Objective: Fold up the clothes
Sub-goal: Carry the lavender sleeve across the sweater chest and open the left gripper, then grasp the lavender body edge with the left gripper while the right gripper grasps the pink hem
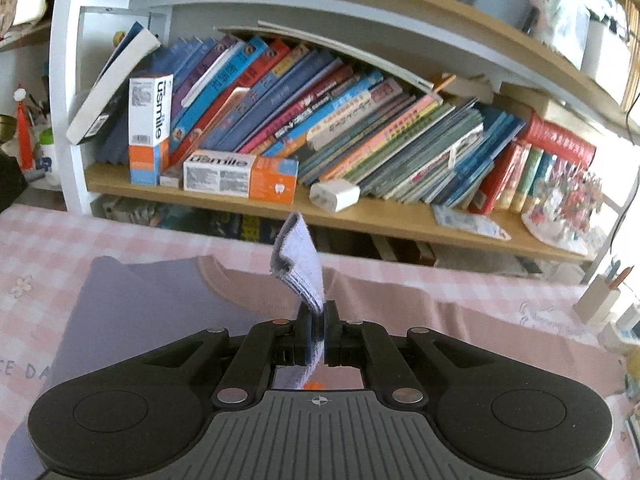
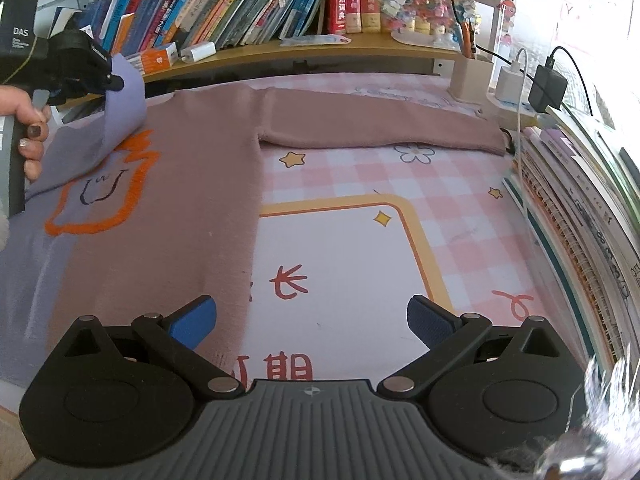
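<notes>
A sweater (image 2: 192, 184), half mauve and half lavender with an orange outline figure, lies flat on the pink checked tablecloth (image 2: 360, 168). Its mauve sleeve (image 2: 380, 124) stretches right. My left gripper (image 1: 318, 328) is shut on the lavender sleeve's cuff (image 1: 298, 256) and holds it up above the sweater body; the right wrist view shows that gripper (image 2: 100, 76) at the upper left with the lavender sleeve (image 2: 120, 120) hanging from it. My right gripper (image 2: 312, 320) is open and empty, low over the sweater's right hem edge.
A bookshelf (image 1: 280, 200) with slanted books and toothpaste boxes (image 1: 240, 176) runs along the table's far side. Stacked notebooks (image 2: 580, 220), a pen holder (image 2: 468, 76) and chargers (image 2: 548, 84) crowd the right edge.
</notes>
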Tool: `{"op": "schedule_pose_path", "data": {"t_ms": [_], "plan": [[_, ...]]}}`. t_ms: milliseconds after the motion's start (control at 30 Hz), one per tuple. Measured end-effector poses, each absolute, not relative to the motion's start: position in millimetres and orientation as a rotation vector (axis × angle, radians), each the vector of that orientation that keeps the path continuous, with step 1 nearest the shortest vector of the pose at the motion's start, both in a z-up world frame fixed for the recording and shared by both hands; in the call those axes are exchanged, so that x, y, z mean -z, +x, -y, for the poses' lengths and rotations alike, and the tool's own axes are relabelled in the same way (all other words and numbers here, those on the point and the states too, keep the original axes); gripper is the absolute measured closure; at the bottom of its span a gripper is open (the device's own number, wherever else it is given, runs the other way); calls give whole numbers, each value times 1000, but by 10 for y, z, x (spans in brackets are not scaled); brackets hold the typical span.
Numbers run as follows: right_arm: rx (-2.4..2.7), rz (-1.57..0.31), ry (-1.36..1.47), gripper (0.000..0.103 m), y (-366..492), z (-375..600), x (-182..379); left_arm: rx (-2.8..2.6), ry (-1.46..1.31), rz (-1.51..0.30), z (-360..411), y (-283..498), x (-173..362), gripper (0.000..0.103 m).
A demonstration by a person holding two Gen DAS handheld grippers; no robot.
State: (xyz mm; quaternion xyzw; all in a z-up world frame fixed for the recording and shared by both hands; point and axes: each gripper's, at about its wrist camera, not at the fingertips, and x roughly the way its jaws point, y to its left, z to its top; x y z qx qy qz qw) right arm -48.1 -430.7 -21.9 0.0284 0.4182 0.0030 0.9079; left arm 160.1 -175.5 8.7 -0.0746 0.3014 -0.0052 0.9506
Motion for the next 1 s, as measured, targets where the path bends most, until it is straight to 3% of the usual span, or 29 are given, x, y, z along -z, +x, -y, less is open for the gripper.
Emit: {"op": "schedule_pose_path", "data": {"t_ms": [33, 100, 167, 233, 600, 1000], "plan": [[-5, -864, 59, 0, -484, 4311, 219, 7, -151, -620, 1766, 1610, -73, 90], [-3, -866, 62, 0, -480, 4320, 223, 19, -150, -632, 1793, 1597, -60, 72], [-1, -868, 66, 0, -476, 4330, 226, 34, -148, -642, 1821, 1575, -52, 43], [-2, -866, 68, 0, -473, 4326, 224, 53, -142, -648, 1849, 1537, -54, 37], [-72, -855, 63, 0, -368, 4184, 215, -13, 22, -710, 1449, 615, -99, 37], [-106, -884, 43, 4, -322, 3965, 262, -303, -88, -800, 688, -358, 109, 37]]}}
